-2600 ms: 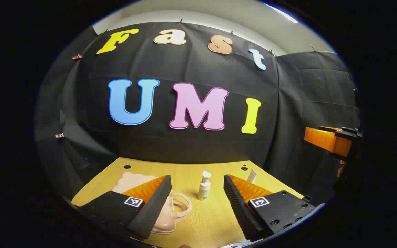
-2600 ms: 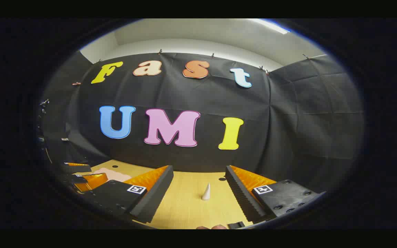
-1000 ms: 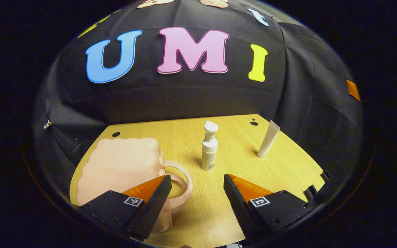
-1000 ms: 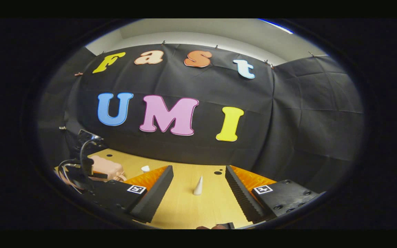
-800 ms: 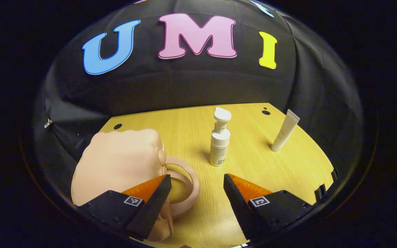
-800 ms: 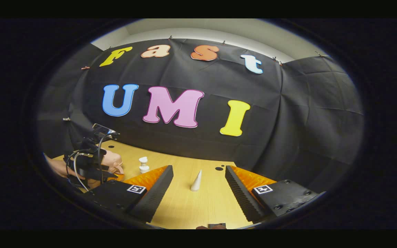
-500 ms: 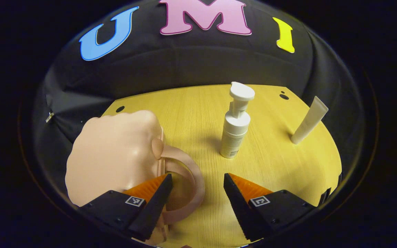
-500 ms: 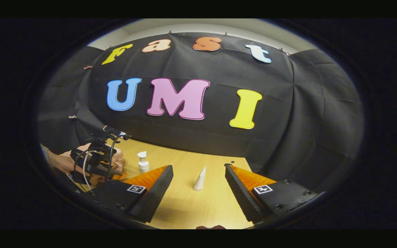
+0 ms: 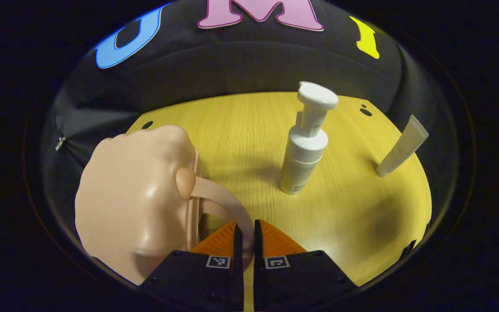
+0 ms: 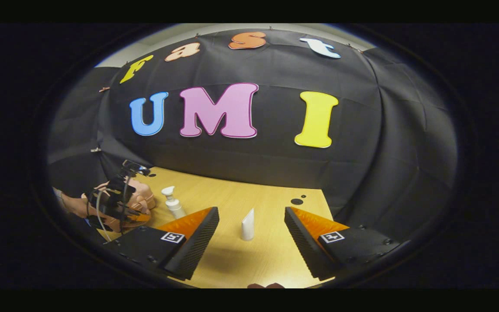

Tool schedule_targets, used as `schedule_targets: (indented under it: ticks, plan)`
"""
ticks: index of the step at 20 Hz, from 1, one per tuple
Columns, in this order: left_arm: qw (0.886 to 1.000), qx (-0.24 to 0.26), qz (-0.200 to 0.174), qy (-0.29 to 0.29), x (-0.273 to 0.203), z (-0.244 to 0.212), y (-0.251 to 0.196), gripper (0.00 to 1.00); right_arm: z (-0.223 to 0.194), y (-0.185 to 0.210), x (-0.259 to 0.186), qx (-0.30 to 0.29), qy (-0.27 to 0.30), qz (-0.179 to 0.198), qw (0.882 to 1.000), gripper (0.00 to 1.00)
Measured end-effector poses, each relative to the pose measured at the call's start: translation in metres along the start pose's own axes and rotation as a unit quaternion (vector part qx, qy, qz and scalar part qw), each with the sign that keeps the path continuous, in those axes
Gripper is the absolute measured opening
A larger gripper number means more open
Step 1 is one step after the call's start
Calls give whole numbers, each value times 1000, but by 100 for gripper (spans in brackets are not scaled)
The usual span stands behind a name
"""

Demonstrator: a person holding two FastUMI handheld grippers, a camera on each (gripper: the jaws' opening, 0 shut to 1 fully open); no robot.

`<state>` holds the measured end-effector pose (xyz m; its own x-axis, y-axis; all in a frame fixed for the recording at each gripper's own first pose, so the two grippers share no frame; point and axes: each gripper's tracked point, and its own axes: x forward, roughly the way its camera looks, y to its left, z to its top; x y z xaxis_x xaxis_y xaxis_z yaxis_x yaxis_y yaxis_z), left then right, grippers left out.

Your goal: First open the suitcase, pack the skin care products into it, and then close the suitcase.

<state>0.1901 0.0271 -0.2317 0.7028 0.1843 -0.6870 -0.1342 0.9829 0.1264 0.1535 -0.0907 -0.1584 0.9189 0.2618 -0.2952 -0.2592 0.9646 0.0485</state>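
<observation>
The left gripper (image 9: 244, 242) has its two fingers pinched tight on the looped handle (image 9: 228, 206) of the little pink suitcase (image 9: 134, 197), and that grip makes sense: the case is lying closed on the wooden table (image 9: 362, 216), so the handle is the obvious thing to tug on or steady it by before the lid can come up. Opening hasn't really started, judging by the shell looking fully shut.

The right gripper (image 10: 251, 234) is spread wide and holds nothing. It's hanging low over the table with the white tube (image 10: 247, 224) standing between its fingers but farther off, not touching either one. Looks like it's lined up on that tube for the packing part later.

The pump bottle (image 9: 305, 143) stands upright just right of the suitcase, and the tube (image 9: 401, 147) is well off toward the table's right edge. Both are left standing, probably so they're easy to pinch from the side. The right gripper view also shows the person's hand (image 10: 74, 206) holding the left gripper at the suitcase (image 10: 139, 199).
</observation>
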Motion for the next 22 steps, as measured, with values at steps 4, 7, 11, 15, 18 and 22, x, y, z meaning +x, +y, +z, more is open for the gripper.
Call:
schedule_targets:
  ticks: [4,7,11,15,18,22]
  plan:
    - [999,-16,-42,-25,-62,37,19,14,6,14,2,11,-3,-26,1000,97]
    - [996,-4,-69,-55,-119,62,54,14,14,41,5,16,-13,-37,999,97]
    - [989,-57,-115,-75,-170,84,105,14,24,72,9,17,-19,-41,999,97]
    - [986,-85,-96,-110,-202,117,208,14,30,94,14,25,-20,-46,998,97]
    - [991,-36,16,-129,-207,130,334,14,32,109,13,31,-24,-53,998,97]
    - [986,5,115,-117,-179,109,477,12,25,127,9,31,-14,-64,997,97]
